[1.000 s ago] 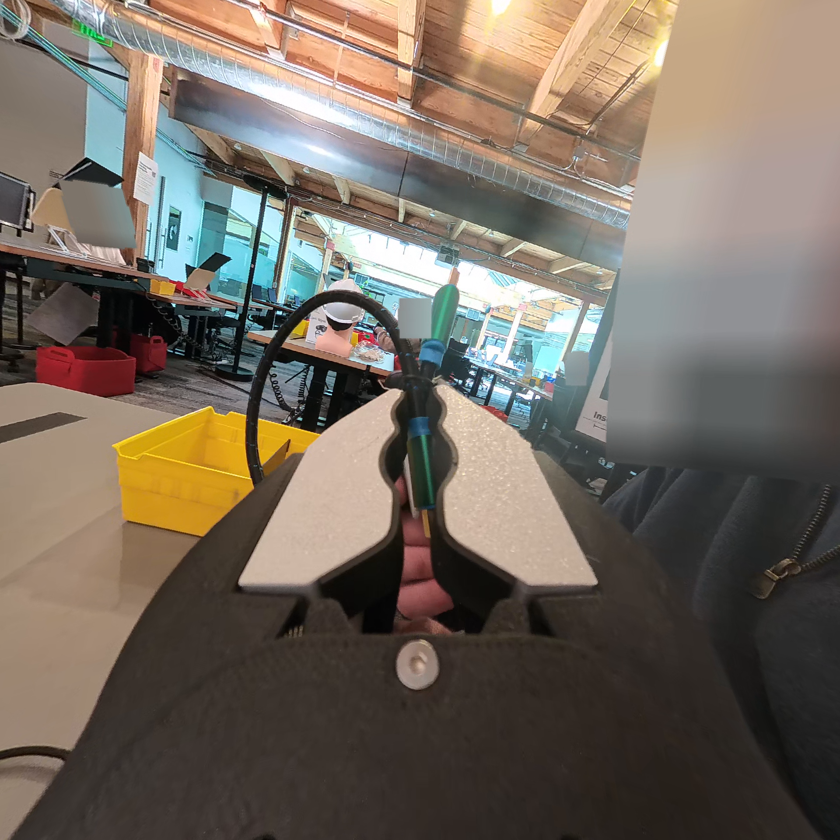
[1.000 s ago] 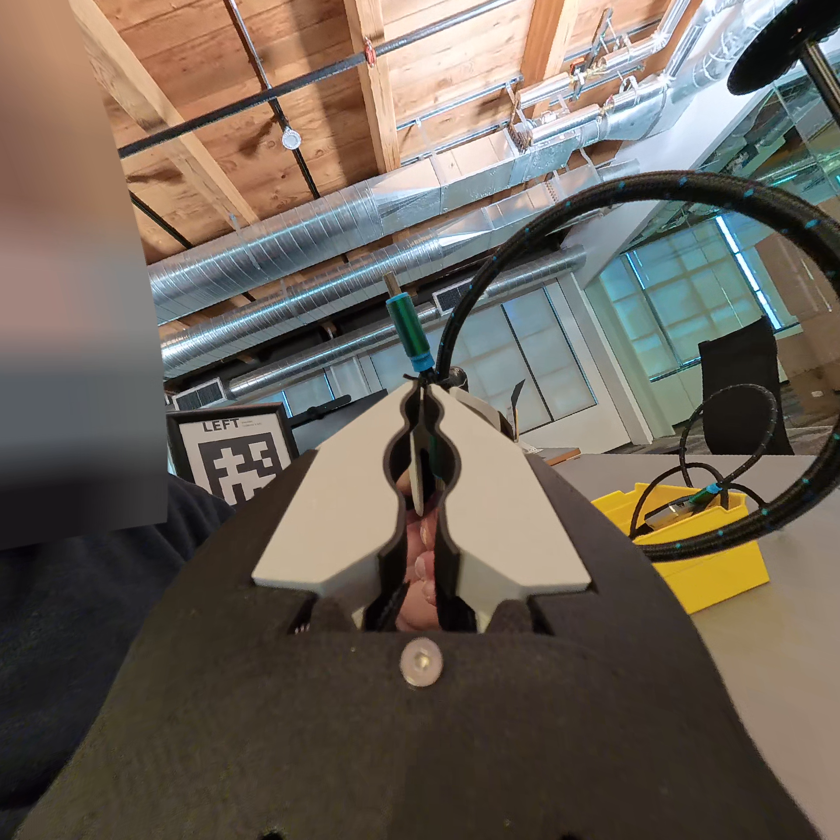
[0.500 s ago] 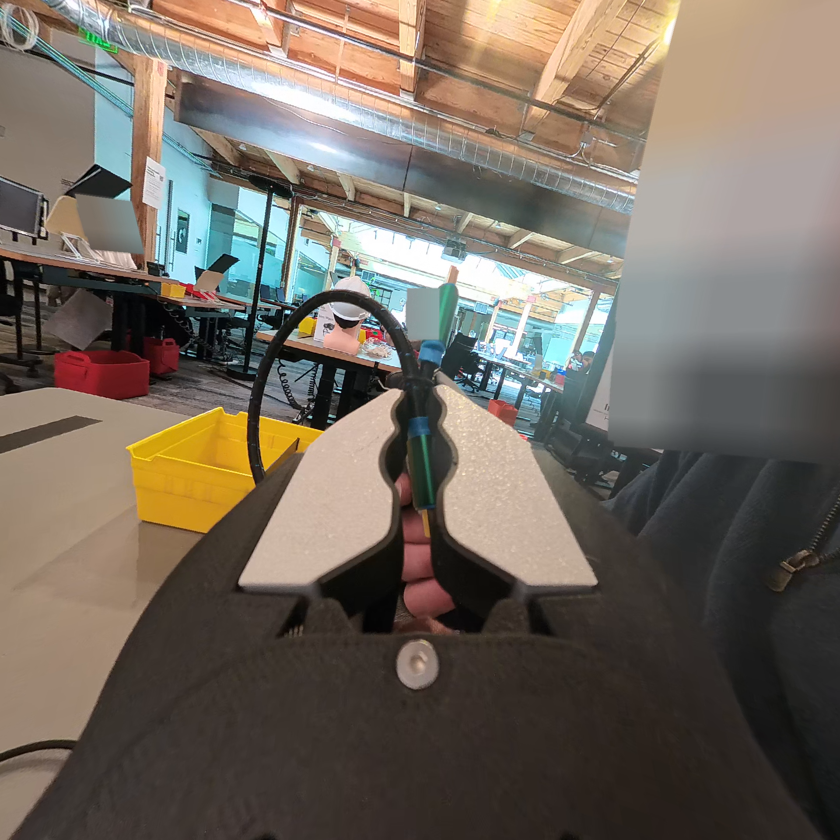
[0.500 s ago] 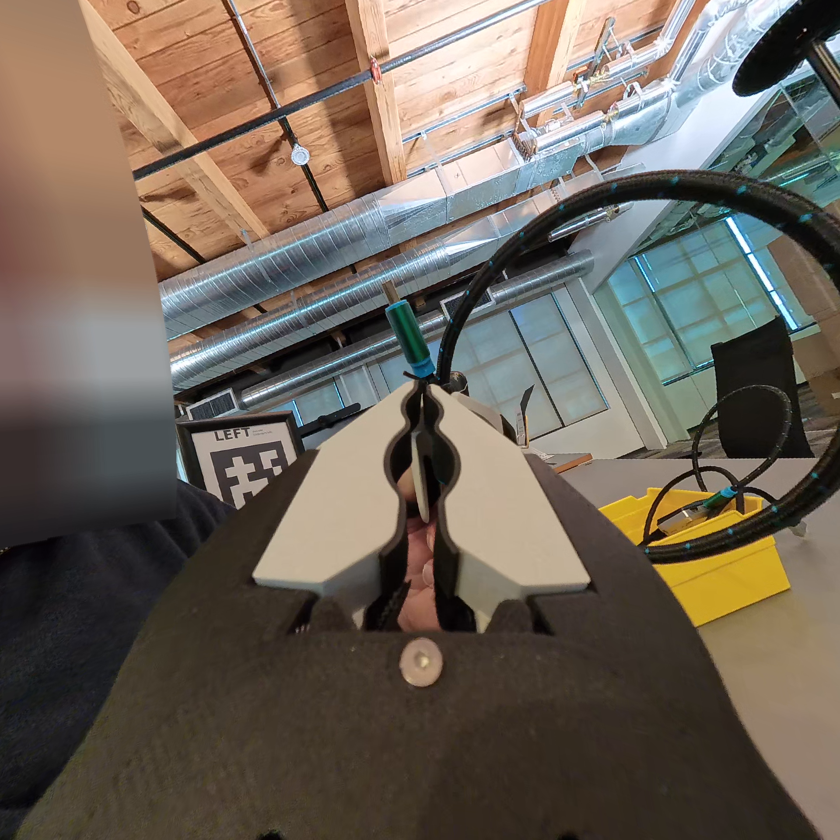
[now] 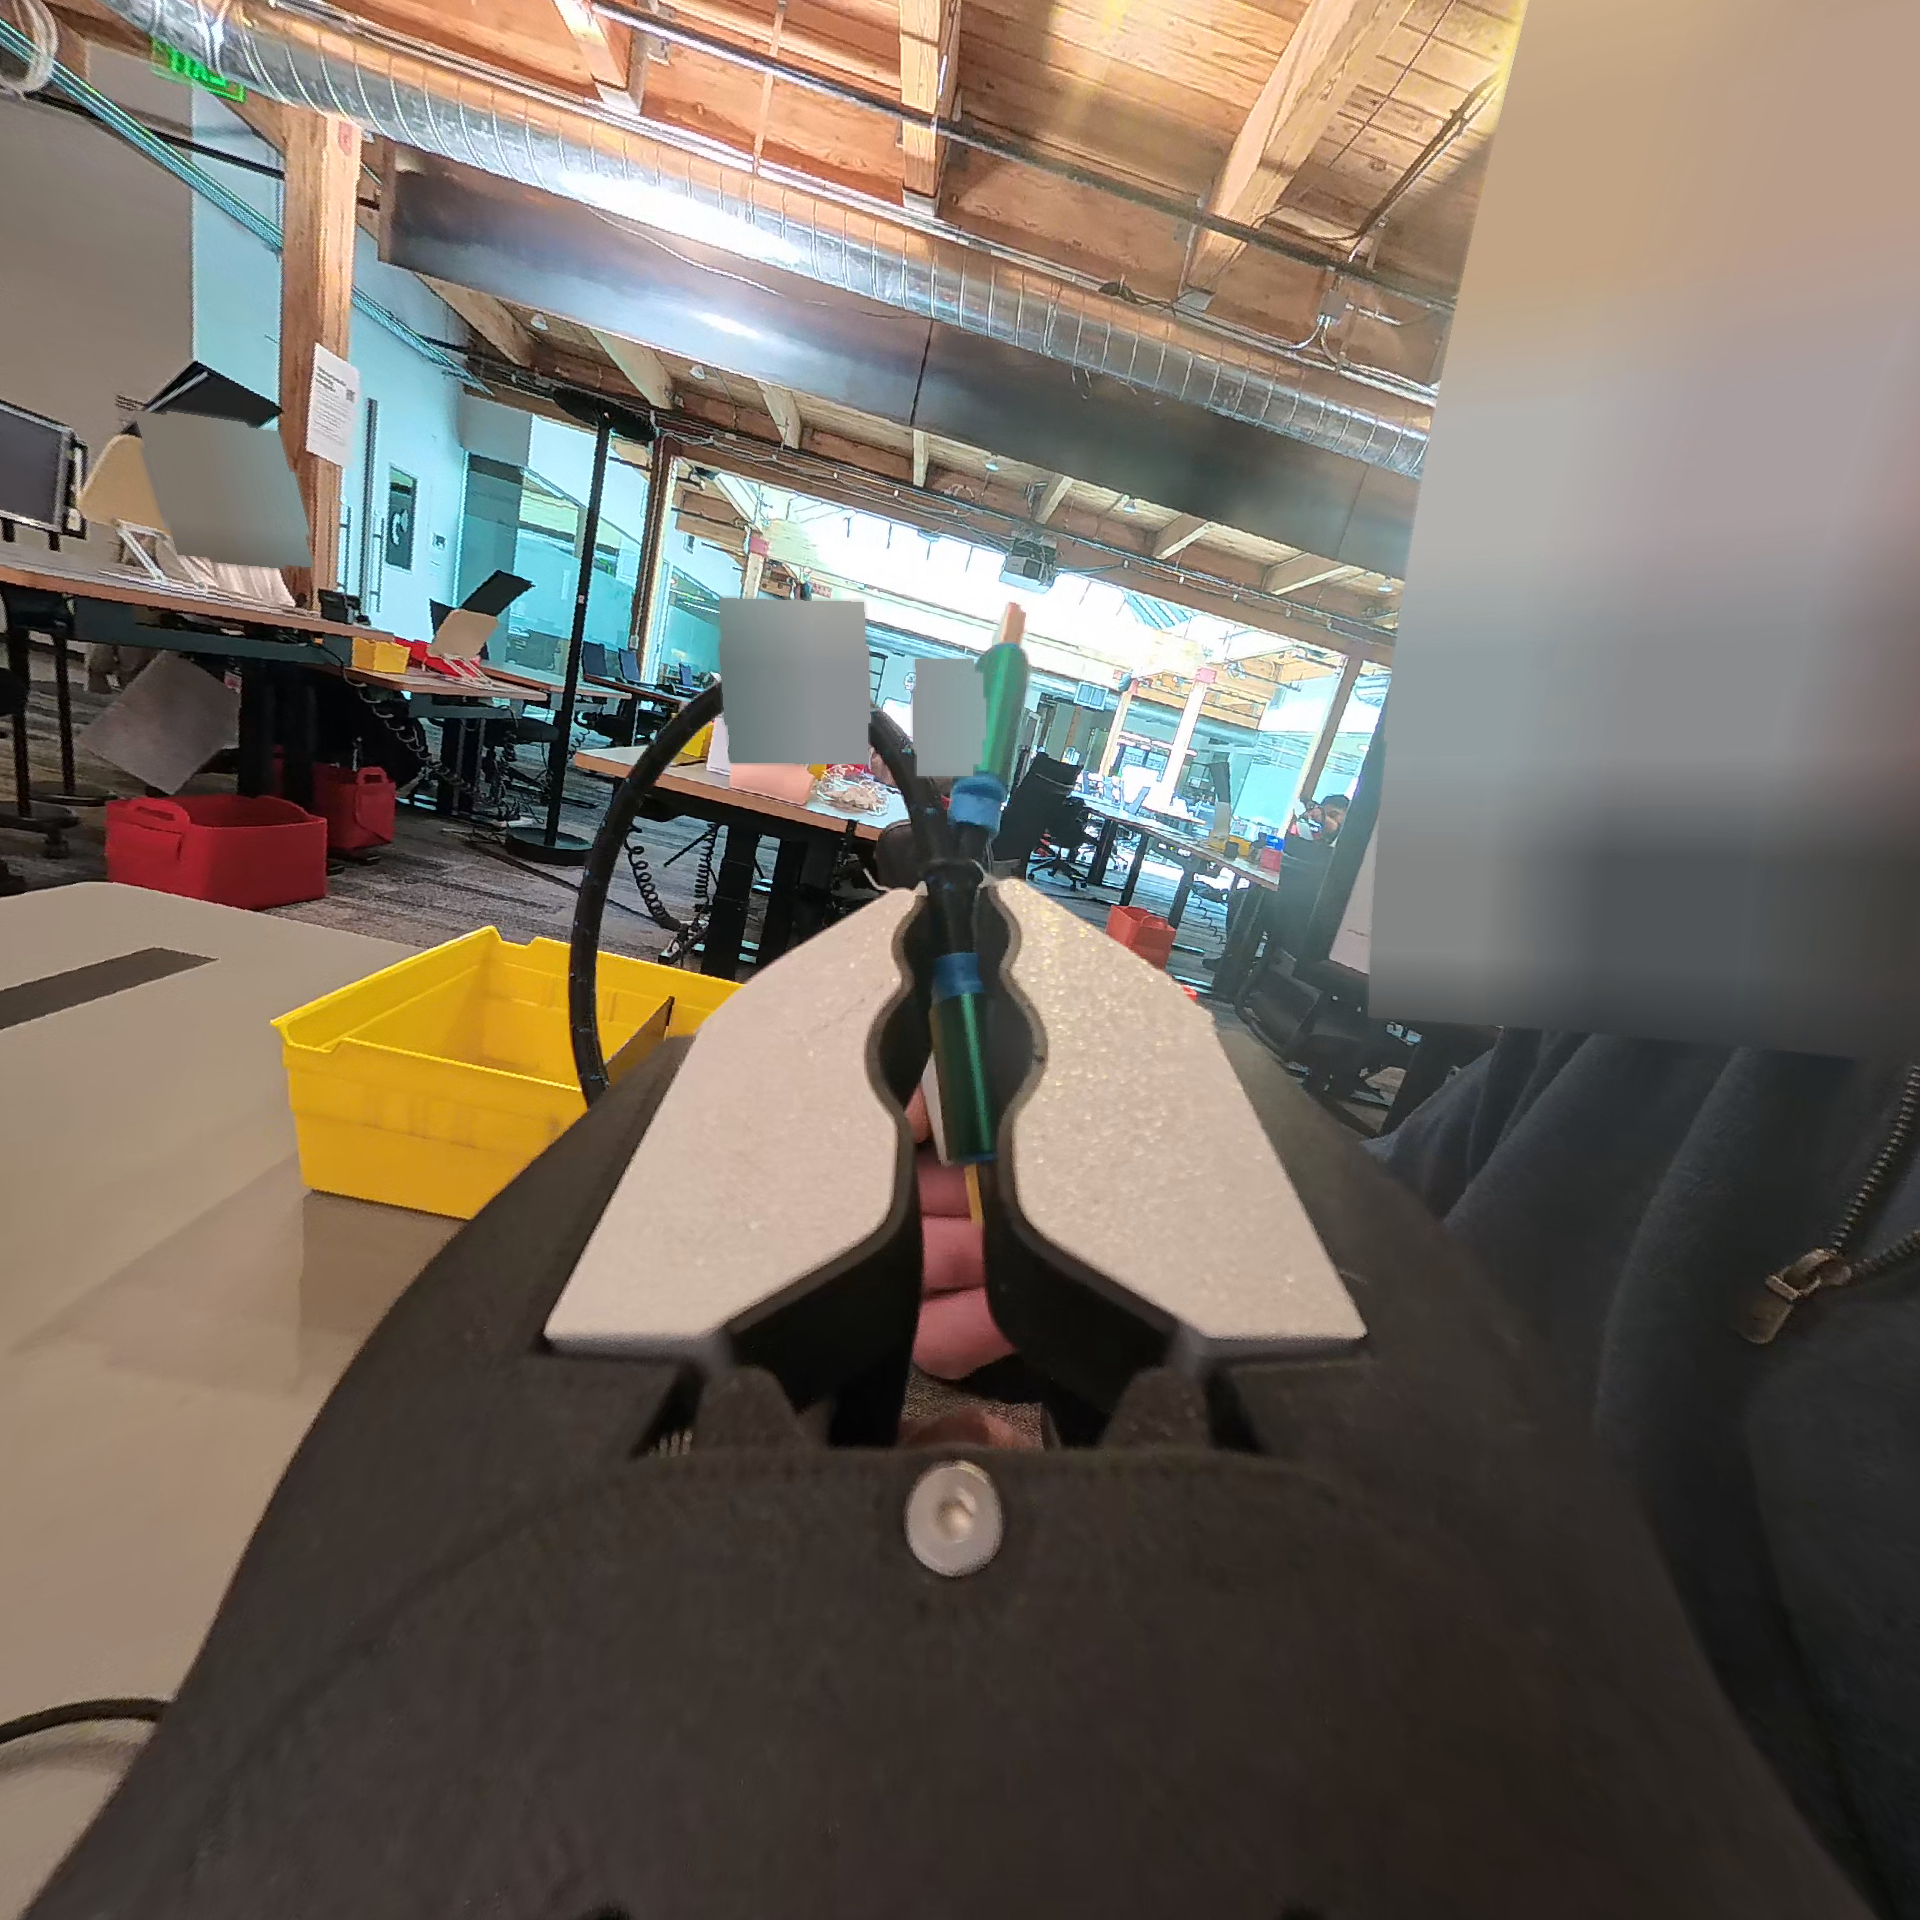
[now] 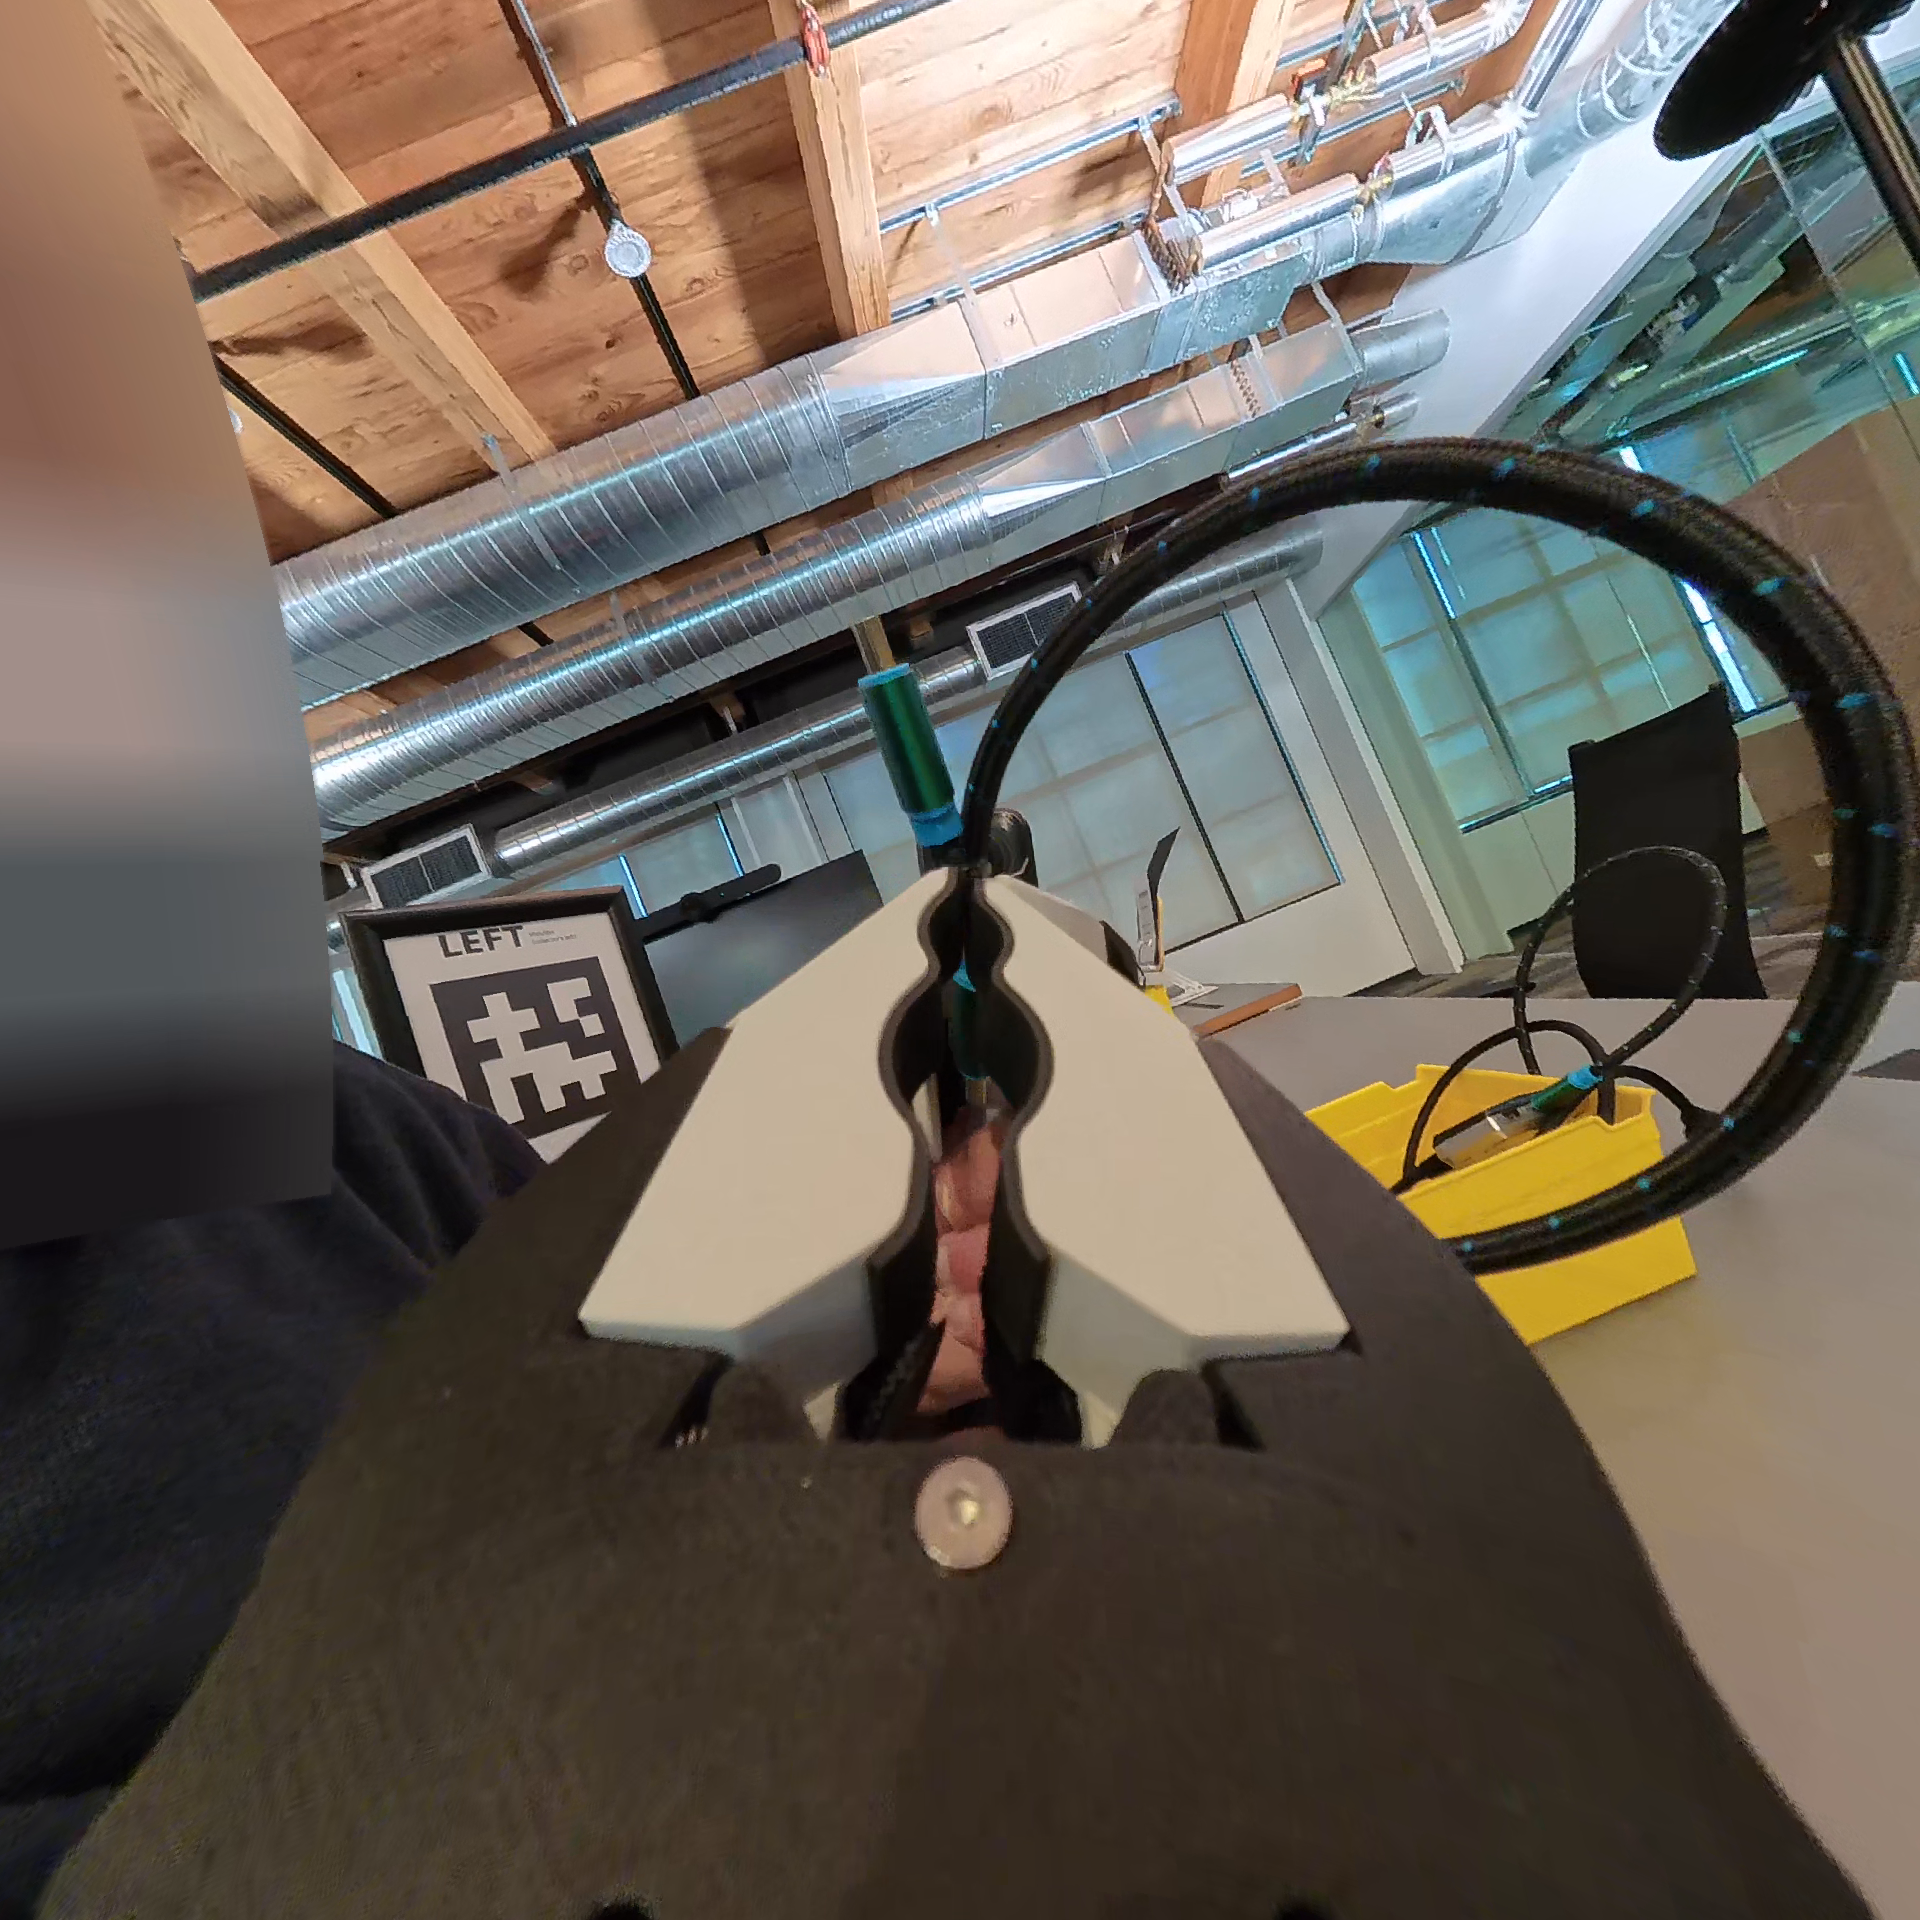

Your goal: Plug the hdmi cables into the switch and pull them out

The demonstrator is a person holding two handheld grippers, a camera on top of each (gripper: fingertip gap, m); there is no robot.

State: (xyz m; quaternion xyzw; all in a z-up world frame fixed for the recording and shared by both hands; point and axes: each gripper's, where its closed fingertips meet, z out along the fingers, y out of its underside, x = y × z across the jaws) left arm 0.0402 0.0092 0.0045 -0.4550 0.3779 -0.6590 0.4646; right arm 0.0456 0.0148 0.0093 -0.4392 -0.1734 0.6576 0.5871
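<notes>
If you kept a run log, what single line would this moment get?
left gripper: shut on green plug | right gripper: shut on cable | yellow bin: on table

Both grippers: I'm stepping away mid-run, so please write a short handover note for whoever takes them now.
Left gripper: shut on a green HDMI plug, raised well off the grey table.
Right gripper: shut on the black braided cable, another green plug sticking up past its tips.
The cable loops down toward the yellow bin, where a third plug lies with a metallic piece.
Done: both ends gripped. Whether any plugging happened cannot be told.
Left: no switch is clearly visible; find it, insert the plugs, pull them out.
</notes>
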